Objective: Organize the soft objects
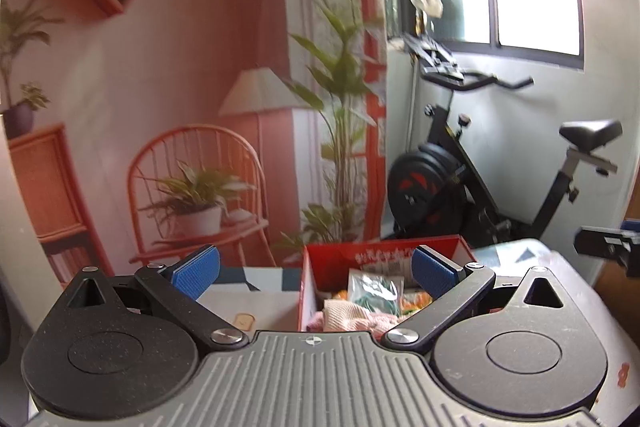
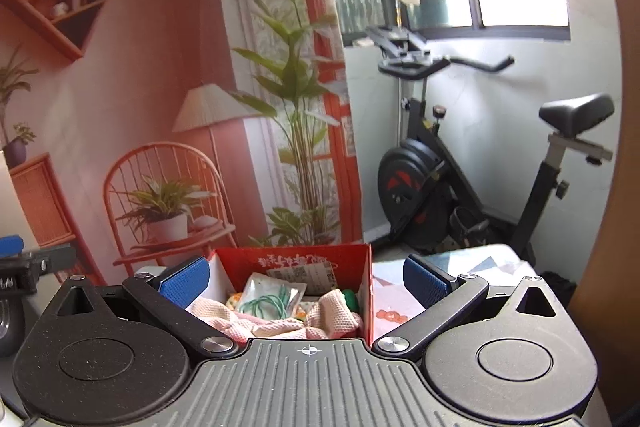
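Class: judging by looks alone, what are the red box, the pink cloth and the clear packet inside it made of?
Red open-topped box: likely matte printed cardboard, with thin folded walls. Pink waffle-textured cloth: soft woven fabric, crumpled, with a visible grid weave. Clear packet holding green loops: glossy thin plastic film, probably, see-through with shiny creases.

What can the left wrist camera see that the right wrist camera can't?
Only the left wrist view shows a small tan toast-shaped sticker on the table left of the box. Only the right wrist view shows a round green ball and a small orange flowery patch. Both show the red cardboard box, the clear packet of green rubber bands, pink waffle cloths and the black exercise bike, with jaws open.
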Tool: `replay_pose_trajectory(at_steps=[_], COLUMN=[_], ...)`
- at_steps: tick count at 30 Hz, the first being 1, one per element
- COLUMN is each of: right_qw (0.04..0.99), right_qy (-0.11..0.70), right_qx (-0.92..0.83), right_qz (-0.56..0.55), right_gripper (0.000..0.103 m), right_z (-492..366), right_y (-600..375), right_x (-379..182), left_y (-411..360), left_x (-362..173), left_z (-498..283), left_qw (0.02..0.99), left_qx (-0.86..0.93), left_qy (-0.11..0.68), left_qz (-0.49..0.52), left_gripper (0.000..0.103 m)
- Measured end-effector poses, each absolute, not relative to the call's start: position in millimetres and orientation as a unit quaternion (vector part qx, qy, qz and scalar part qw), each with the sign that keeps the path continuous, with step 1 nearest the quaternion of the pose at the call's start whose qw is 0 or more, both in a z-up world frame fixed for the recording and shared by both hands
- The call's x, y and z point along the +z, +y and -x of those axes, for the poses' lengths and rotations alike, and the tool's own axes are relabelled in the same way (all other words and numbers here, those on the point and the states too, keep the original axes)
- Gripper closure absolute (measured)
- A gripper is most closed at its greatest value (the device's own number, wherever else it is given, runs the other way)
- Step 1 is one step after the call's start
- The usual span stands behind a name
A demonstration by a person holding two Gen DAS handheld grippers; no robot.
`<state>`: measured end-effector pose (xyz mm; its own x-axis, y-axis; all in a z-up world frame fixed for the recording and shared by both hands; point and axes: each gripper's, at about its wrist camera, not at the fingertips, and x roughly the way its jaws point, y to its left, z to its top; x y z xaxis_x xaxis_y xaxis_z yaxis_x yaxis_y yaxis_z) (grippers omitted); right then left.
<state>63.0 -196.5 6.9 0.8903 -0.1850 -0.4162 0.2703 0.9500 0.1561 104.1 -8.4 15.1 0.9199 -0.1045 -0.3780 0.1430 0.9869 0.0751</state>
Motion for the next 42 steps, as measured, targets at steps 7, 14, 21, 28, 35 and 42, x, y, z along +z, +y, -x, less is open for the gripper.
replay_pose_trajectory(at_steps=[7,14,21,28,35,42], right_qw=[0.967,0.968,0.97,0.968,0.967,0.967], right_qy=[0.199,0.184,0.179,0.181,0.186,0.187], right_qx=[-0.146,-0.147,-0.153,-0.157,-0.158,-0.158], right_qz=[-0.069,-0.084,-0.067,-0.069,-0.07,-0.07], right_gripper=[0.0,0.0,0.0,0.0,0.0,0.0], right_z=[-26.7,2.5,9.9,10.8,10.6,10.1], right_y=[-174.9,-173.3,-168.9,-167.8,-167.9,-167.3], right_x=[27.1,35.7,39.4,37.3,36.4,35.7], left_y=[-5.7,-2.0,-2.0,2.4,2.3,5.0], left_x=[35.8,39.0,38.0,35.4,33.4,33.4], left_z=[-53.6,-31.5,-32.2,-31.5,-31.8,-31.6], left_qw=[0.986,0.988,0.988,0.987,0.985,0.984], left_qx=[-0.061,-0.056,-0.053,-0.049,-0.051,-0.052], left_qy=[0.143,0.136,0.139,0.147,0.155,0.159], left_qz=[-0.055,-0.047,-0.05,-0.053,-0.056,-0.054], left_gripper=[0.0,0.0,0.0,0.0,0.0,0.0])
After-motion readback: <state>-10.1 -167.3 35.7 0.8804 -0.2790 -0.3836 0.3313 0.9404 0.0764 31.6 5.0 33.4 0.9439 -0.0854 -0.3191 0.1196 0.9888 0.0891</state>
